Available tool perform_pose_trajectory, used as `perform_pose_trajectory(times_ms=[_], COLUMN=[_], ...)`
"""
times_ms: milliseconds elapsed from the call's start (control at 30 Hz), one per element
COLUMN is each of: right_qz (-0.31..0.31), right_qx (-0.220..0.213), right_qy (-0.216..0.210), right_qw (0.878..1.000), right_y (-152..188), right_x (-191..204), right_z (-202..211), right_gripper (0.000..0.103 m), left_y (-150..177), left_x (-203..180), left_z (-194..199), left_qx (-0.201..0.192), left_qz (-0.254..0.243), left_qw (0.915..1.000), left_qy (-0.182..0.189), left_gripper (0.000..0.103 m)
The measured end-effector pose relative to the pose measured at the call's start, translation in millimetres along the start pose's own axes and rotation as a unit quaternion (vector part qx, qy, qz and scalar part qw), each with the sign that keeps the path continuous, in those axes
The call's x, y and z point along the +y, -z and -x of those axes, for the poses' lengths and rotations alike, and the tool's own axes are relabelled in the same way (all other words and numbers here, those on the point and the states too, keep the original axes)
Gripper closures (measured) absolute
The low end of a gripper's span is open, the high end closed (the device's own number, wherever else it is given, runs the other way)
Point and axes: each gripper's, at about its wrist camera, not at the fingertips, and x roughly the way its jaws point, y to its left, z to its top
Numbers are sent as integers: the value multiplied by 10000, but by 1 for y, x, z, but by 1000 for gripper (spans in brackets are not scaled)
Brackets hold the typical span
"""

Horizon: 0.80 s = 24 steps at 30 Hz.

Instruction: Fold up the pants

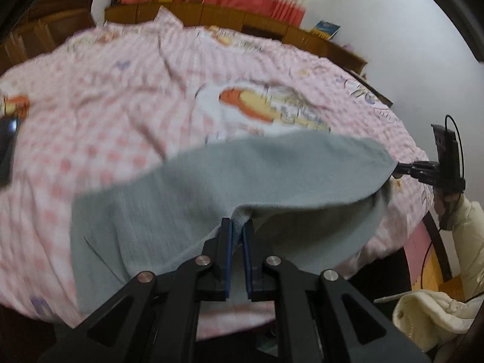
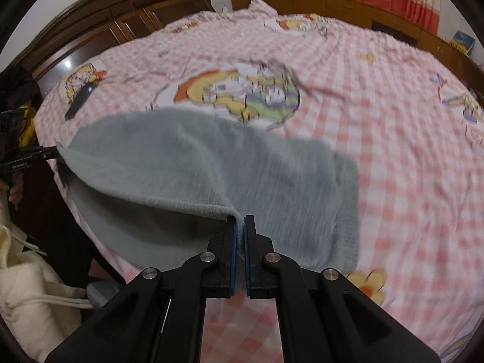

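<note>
Both hand-held grippers, left and right, clamped on the near edge of grey pants, lifting it above the bed; fold started, not laid flat yet

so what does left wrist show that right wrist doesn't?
Left wrist only: the right gripper from the side, clamped on the far corner of the grey pants, plus a cream sleeve. Right wrist only: the dark wooden headboard and the left gripper at the other corner. Both: lifted pants edge over the pink checked sheet, a dark flat object lying on it.
</note>
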Motion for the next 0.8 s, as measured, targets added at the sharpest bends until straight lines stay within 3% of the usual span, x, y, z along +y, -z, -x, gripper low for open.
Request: perform_pose_trajectory(times_ms=[200, 267, 333, 433, 500, 633, 800], right_qz=[-276, -462, -572, -910, -1403, -2323, -2778], right_qx=[272, 367, 313, 23, -195, -45, 165], right_qy=[18, 38, 66, 92, 52, -48, 127], right_qw=[9992, 9983, 9978, 9958, 9899, 9726, 9604], right_y=[26, 30, 33, 39, 44, 49, 46], right_x=[-5, -9, -13, -25, -40, -67, -80], right_z=[-21, -19, -9, 14, 26, 24, 9], right_gripper=[97, 90, 76, 61, 57, 55, 56], left_y=[24, 32, 38, 44, 44, 43, 42], left_x=[2, 2, 2, 4, 5, 3, -1], left_z=[-15, -23, -28, -31, -33, -39, -44], left_qx=[278, 434, 526, 551, 541, 552, 630], left_qz=[181, 147, 130, 172, 201, 192, 91], left_qw=[9994, 9989, 9984, 9982, 9982, 9979, 9970], left_qy=[-44, -105, -153, -161, -178, -274, -432], left_gripper=[97, 97, 97, 97, 97, 97, 96])
